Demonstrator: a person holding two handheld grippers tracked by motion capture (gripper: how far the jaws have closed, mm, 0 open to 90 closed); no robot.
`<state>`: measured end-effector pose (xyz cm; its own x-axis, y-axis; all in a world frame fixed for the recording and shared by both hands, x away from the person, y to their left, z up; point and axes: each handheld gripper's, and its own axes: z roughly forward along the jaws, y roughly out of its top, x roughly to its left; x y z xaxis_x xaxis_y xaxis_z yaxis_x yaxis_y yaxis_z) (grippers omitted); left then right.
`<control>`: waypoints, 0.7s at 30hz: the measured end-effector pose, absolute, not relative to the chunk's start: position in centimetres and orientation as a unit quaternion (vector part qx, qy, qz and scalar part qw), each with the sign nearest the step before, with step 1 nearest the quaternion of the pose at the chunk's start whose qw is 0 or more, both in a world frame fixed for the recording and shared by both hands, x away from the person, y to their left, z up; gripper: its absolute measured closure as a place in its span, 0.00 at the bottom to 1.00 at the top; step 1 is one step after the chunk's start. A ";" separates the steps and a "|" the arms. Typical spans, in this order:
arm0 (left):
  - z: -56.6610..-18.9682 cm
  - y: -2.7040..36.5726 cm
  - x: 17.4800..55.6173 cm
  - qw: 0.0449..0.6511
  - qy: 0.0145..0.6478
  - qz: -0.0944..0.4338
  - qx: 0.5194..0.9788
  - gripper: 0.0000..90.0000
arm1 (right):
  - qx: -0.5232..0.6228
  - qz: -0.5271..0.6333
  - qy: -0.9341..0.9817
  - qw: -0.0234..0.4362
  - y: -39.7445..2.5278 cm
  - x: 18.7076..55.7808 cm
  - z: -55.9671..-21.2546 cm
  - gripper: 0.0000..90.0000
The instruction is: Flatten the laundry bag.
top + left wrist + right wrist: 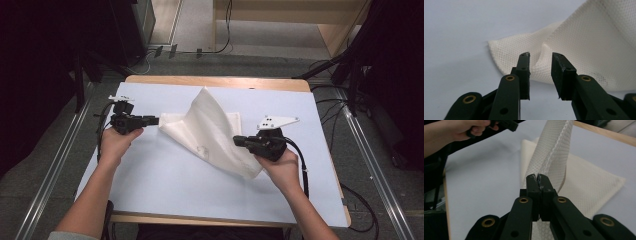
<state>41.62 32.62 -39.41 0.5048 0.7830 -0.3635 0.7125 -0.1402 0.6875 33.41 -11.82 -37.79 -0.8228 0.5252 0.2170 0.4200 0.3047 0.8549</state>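
A cream mesh cloth (210, 127) lies partly lifted on the white table cover (150, 180), one part raised into a peak. My right gripper (237, 141) is shut on the cloth's edge (551, 152), which rises taut above its jaws in the right gripper view. My left gripper (156, 120) is at the cloth's left corner. In the left gripper view its jaws stand open just in front of a fold of the cloth (574, 45), with nothing between them. The left gripper (509, 125) and its hand are at the top left of the right gripper view.
The table's wooden edge (215, 81) runs along the far side. Cables (345, 120) trail on the floor to the right. Dark stands (80, 75) flank the table. Bare cover (165, 185) lies in front of the cloth.
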 end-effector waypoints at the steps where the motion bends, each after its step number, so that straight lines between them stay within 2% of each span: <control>1: -39.4 32.9 41.6 0.428 0.498 0.042 0.753 0.77 | 0.289 0.515 0.806 0.043 -11.4 33.2 -37.7 1.00; 9: -39.3 33.9 41.4 0.423 0.510 0.049 0.747 0.76 | 0.258 0.516 0.816 -0.023 -7.8 31.7 -38.2 1.00; 12: -39.2 34.3 41.4 0.426 0.512 0.050 0.744 0.76 | 0.244 0.508 0.825 -0.034 -6.6 30.5 -37.9 1.00; 14: -39.2 34.5 41.4 0.425 0.512 0.050 0.744 0.76 | 0.238 0.508 0.826 -0.048 -5.9 29.7 -37.8 0.94; 15: -39.2 34.6 41.3 0.424 0.514 0.050 0.744 0.76 | 0.236 0.510 0.826 -0.056 -5.7 29.4 -37.7 0.86; 17: -39.2 34.8 41.3 0.423 0.515 0.050 0.744 0.76 | 0.235 0.515 0.821 -0.076 -5.7 28.8 -37.0 0.84; 21: -39.2 35.1 41.3 0.425 0.517 0.049 0.741 0.75 | 0.228 0.536 0.813 -0.020 -7.2 27.8 -34.5 0.83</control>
<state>41.25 35.06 -39.21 0.4606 0.8085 -0.3664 0.7249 -0.1044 0.6809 27.76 -7.19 -34.50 -0.8956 0.3487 0.2762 0.3914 0.3228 0.8617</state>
